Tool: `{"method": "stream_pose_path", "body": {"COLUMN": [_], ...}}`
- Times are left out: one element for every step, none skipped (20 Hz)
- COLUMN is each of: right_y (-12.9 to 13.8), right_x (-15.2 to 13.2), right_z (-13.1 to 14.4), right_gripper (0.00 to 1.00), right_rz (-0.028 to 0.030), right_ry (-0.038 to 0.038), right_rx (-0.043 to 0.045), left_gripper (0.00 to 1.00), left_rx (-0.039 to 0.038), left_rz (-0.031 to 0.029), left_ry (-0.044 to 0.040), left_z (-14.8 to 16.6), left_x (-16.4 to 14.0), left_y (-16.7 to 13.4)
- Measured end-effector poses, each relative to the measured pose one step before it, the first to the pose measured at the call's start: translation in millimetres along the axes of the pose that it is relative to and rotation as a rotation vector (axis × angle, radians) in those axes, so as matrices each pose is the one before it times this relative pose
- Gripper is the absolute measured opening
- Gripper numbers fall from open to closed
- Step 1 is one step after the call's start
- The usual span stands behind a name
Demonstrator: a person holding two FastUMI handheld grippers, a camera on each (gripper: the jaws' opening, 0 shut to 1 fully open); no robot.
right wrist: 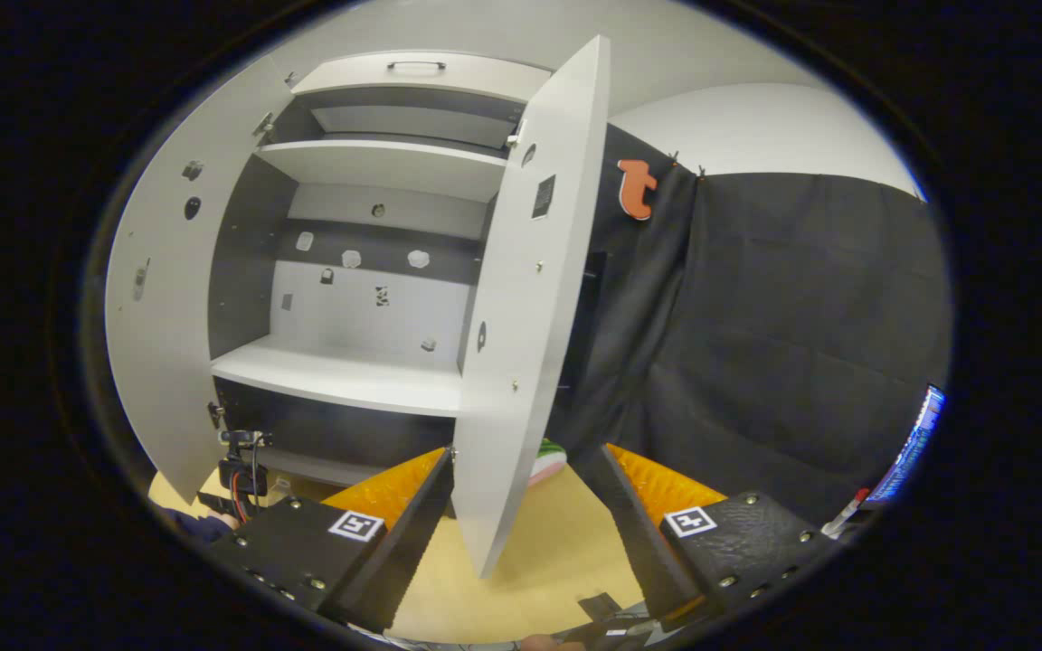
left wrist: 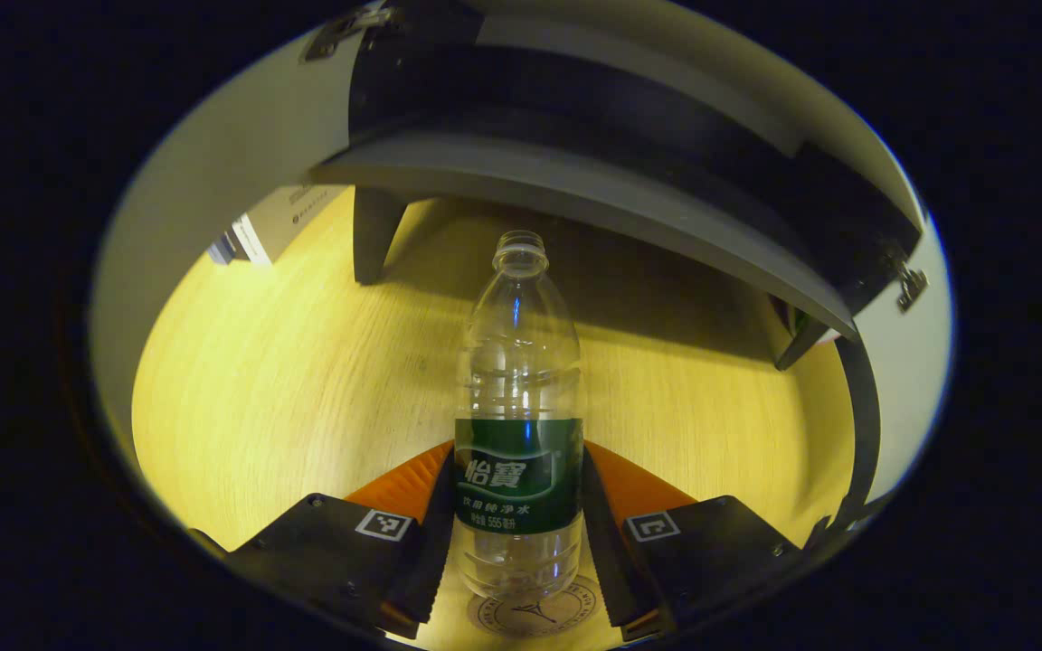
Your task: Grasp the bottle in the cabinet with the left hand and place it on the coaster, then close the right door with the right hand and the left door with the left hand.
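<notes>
In the left gripper view, our left gripper (left wrist: 519, 533) grips the clear water bottle (left wrist: 519, 398) at its green label, upright at lower centre, base just over the round coaster (left wrist: 535, 613) on the wooden tabletop (left wrist: 286, 389). In the right gripper view, our right gripper (right wrist: 521, 533) hangs wide apart, the right door (right wrist: 530, 298) edge between its fingers, unpinched.

Clear glossy plastic bottle (left wrist: 519, 362) with a shiny printed label (left wrist: 518, 475); smooth pale wood-grain bench (left wrist: 286, 389); matt white laminate cabinet doors (right wrist: 525, 298) and shelves (right wrist: 340, 375); small metal hinge (left wrist: 911, 287); matt black cloth wall (right wrist: 774, 344), softly creased.
</notes>
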State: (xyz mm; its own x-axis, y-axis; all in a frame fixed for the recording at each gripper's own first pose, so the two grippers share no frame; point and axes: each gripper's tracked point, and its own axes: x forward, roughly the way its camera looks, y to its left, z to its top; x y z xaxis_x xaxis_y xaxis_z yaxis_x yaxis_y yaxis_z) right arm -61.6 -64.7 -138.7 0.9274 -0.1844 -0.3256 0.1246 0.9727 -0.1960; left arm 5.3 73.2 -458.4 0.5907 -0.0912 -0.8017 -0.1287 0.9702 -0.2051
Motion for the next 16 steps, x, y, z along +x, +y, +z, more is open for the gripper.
{"method": "stream_pose_path", "body": {"right_y": [3.96, 3.38, 2.11, 2.01, 1.81, 0.90, 0.10, -0.69, -1.19, -2.42, -2.62, -1.46, -0.26, -0.68, -0.15, 0.89], "right_x": [-1.21, -0.48, -2.40, -1.75, -1.98, -2.12, -2.38, -2.61, -2.25, -2.21, -1.64, -2.50, -1.15, -1.41, -0.59, -0.88], "right_z": [1.77, 2.55, 3.62, 2.75, 1.39, 1.34, 1.61, 1.33, 0.99, -0.49, -0.64, 1.21, 1.40, 0.27, 1.86, 2.02], "right_gripper": [0.96, 0.96, 0.96, 0.98, 0.98, 0.96, 0.97, 0.98, 0.98, 0.98, 0.98, 0.97, 0.97, 0.97, 0.97, 0.97], "right_rz": [0.01797, 0.01543, 0.01361, 0.01518, 0.01486, 0.01453, 0.01165, 0.00910, 0.00632, -0.00142, -0.00365, 0.00010, 0.00191, -0.00223, -0.00287, -0.00226], "right_ry": [-0.00249, -0.00647, -0.01092, -0.01116, -0.00800, -0.00636, -0.00902, -0.01165, -0.01111, -0.00781, -0.00877, -0.01500, -0.01452, -0.01421, -0.01551, -0.01687], "right_rx": [-0.00799, -0.00893, -0.00891, -0.01028, -0.01288, -0.01332, -0.01059, -0.00800, -0.00972, -0.01549, -0.01940, -0.01890, -0.01999, -0.02186, -0.01581, -0.00964], "left_gripper": [0.71, 0.71, 0.71, 0.73, 0.75, 0.71, 0.71, 0.71, 0.73, 0.71, 0.71, 0.71, 0.71, 0.71, 0.71, 0.71], "left_rx": [0.02375, 0.01772, -0.00587, 0.00989, 0.00956, 0.01154, 0.01411, 0.01551, 0.01132, 0.01139, 0.01381, 0.00722, 0.00306, 0.00472, 0.02003, 0.02175], "left_rz": [-0.00601, -0.00582, -0.00855, -0.00315, 0.00194, 0.00737, 0.00685, 0.01208, 0.00487, 0.00641, 0.01522, 0.01708, 0.01543, 0.00807, 0.00257, 0.00541], "left_ry": [-0.05408, -0.05232, -0.01775, -0.05588, -0.04228, -0.04745, -0.05633, -0.04561, -0.04919, -0.05123, -0.03925, -0.03200, -0.03429, -0.05156, -0.03094, -0.01872], "left_z": [2.81, -1.87, -6.93, 5.76, 1.06, 1.78, 4.45, 1.76, 1.80, 3.10, 0.41, -0.39, 1.82, 4.07, 0.51, -1.34], "left_x": [-2.39, 1.16, -0.62, -1.71, -4.27, -3.00, -2.45, -4.28, -1.34, -3.50, -2.27, -3.60, -4.00, -0.03, -5.27, -4.27], "left_y": [0.69, 1.17, -0.66, 0.04, -1.13, 0.32, -1.83, 0.35, -2.23, -0.09, 1.00, -0.19, -0.71, -1.36, -2.63, 1.78]}}
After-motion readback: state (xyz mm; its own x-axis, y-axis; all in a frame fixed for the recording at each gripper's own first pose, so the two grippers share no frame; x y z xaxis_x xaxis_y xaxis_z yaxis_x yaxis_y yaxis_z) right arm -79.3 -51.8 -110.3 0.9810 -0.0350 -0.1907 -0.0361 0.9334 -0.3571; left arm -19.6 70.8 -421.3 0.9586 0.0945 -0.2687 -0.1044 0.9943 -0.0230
